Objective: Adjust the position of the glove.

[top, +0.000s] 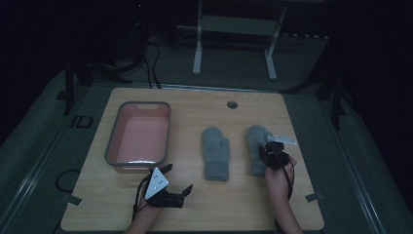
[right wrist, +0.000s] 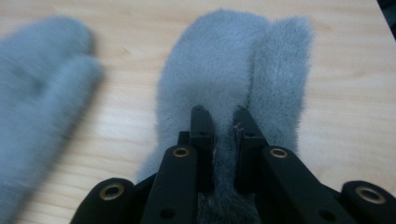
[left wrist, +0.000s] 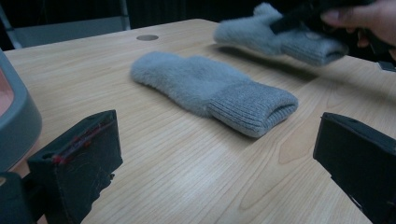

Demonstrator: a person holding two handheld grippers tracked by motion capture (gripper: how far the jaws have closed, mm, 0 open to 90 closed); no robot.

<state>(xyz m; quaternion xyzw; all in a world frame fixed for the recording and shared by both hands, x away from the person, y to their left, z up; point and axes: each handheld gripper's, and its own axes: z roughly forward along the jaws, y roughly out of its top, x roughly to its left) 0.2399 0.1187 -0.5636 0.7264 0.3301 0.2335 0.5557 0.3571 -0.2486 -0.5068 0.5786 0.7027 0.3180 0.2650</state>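
The work looks barely begun: the right gripper [right wrist: 223,121] has its jaws clamped on the right grey mitten [right wrist: 233,65] at the table's right, while the left mitten [top: 215,152] lies mid-table, the pink bin [top: 139,137] holds nothing, and the left gripper [left wrist: 210,163] waits agape.

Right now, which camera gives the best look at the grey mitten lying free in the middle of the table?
The left gripper view: the free mitten lies close and sharp, ribbed cuff nearest. The high view shows it whole but small and dim. The right gripper view catches its blurred fluffy end at the edge.
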